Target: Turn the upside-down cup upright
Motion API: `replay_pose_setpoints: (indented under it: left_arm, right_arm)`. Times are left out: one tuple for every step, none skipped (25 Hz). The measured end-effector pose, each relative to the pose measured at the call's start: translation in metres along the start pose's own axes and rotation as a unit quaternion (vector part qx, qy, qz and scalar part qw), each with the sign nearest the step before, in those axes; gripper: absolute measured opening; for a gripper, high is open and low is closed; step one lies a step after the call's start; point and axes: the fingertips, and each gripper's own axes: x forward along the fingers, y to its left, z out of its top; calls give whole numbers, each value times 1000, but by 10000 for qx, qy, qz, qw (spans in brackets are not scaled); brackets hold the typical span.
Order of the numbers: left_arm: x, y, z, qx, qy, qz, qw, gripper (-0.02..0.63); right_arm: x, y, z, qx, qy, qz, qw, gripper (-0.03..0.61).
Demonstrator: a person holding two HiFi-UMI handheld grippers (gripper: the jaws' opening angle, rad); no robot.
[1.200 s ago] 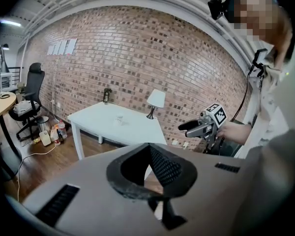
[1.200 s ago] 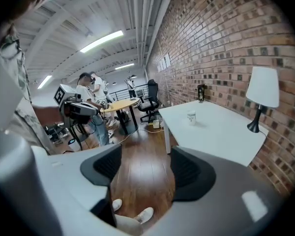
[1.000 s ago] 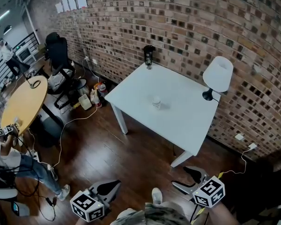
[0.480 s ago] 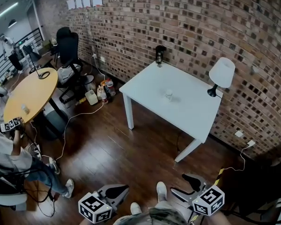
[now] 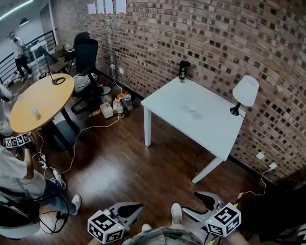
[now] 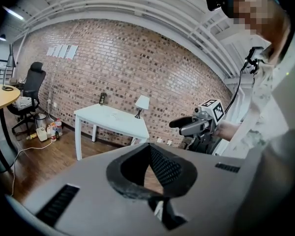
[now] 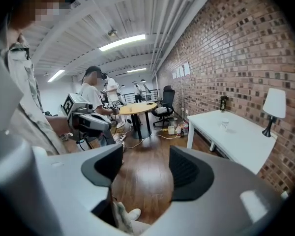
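Note:
A small clear cup (image 5: 192,108) stands mouth-down near the middle of the white table (image 5: 214,131), far from both grippers. It also shows as a tiny shape on the table in the right gripper view (image 7: 225,124). My left gripper (image 5: 135,212) and right gripper (image 5: 191,203) hang low at the bottom of the head view, over the wooden floor, a long way short of the table. Both are open with nothing between their jaws. Each gripper view shows its own jaws, left gripper (image 6: 148,154) and right gripper (image 7: 145,168), holding nothing.
On the table stand a white lamp (image 5: 245,92) at the right and a dark bottle (image 5: 183,70) at the back by the brick wall. A round wooden table (image 5: 41,103), an office chair (image 5: 86,55), floor clutter (image 5: 117,103), cables and a person (image 5: 10,167) lie to the left.
The head view has swung, so the table and cup now sit further right and look smaller. Both grippers stay open at the bottom edge.

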Motion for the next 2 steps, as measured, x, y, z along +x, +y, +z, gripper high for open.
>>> replay_pose_setpoints:
  left_arm:
    - [-6,0,0,-5,-4,17,10000,8]
    - [-13,1,0,-10,-7,33,10000,8]
  right_arm:
    - [1,5,3,-10,0,14,10000,296]
    - [3,11,6,-18,1,27,10000,296]
